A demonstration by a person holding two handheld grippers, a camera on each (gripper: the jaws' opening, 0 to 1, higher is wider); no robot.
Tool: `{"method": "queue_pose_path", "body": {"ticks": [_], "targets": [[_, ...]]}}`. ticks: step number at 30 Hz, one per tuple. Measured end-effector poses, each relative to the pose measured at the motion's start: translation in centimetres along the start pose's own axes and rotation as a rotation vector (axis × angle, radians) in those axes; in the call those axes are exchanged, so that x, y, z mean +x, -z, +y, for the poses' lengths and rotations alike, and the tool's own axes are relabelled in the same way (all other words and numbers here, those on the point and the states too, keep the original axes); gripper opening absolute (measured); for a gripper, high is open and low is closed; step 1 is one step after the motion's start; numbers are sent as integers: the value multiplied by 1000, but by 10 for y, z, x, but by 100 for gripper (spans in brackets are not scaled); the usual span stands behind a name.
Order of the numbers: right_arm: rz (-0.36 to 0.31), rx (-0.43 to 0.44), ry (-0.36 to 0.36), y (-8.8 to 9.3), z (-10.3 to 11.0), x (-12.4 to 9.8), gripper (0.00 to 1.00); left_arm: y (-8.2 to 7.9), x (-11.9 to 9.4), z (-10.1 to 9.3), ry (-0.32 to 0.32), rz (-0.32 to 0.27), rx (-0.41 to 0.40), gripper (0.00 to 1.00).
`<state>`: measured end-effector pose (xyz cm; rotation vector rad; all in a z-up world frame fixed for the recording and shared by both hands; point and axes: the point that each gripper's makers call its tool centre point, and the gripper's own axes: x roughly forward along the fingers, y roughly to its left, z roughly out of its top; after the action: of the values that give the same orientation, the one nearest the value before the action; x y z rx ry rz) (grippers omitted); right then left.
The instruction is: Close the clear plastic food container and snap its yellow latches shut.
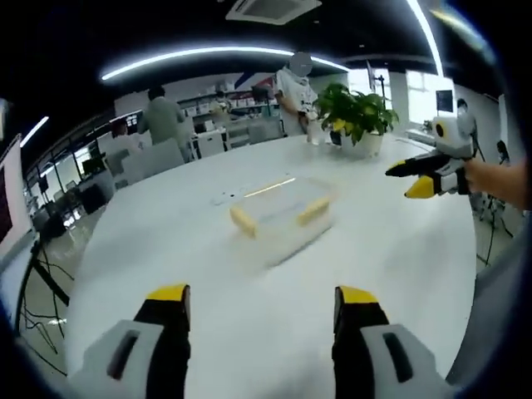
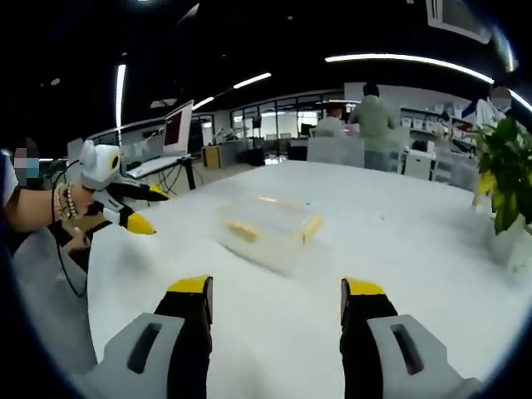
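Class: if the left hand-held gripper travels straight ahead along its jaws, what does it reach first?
Probably the clear plastic food container on the white table, lying ahead of the open left hand-held gripper; depth is uncertain.

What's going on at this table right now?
A person holds a gripper in each hand above a white table, facing a clear plastic food container with yellow latches. The left gripper and right gripper are both open, apart from the container and holding nothing. The picture is too blurred to tell whether the latches are snapped. A potted plant stands beyond it.
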<state>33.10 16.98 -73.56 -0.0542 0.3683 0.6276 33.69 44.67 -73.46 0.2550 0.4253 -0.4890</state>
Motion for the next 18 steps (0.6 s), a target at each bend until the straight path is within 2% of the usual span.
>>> {"method": "queue_pose_path", "body": {"ticks": [4,9,12,13,15,18], "targets": [[-31,3,48,-4,3,-30,60,-8,-29,-3,-8,-51,-26,67],[-57,11,85,-8,13,-54,61,-17,-69,1,-37,-115,-26,69],[-107,24,108,-15,26,-68,61,-18,-92,4,-42,-142,-61,70],[-115,29,111,-16,30,-71,62,-22,-102,8,-66,-183,-71,70],[-115,21,101,-14,42,-76,64,-22,-116,10,-87,-214,-82,70],[-75,-27,111,-6,53,-84,65,-15,-133,12,-106,-226,-91,71]]}}
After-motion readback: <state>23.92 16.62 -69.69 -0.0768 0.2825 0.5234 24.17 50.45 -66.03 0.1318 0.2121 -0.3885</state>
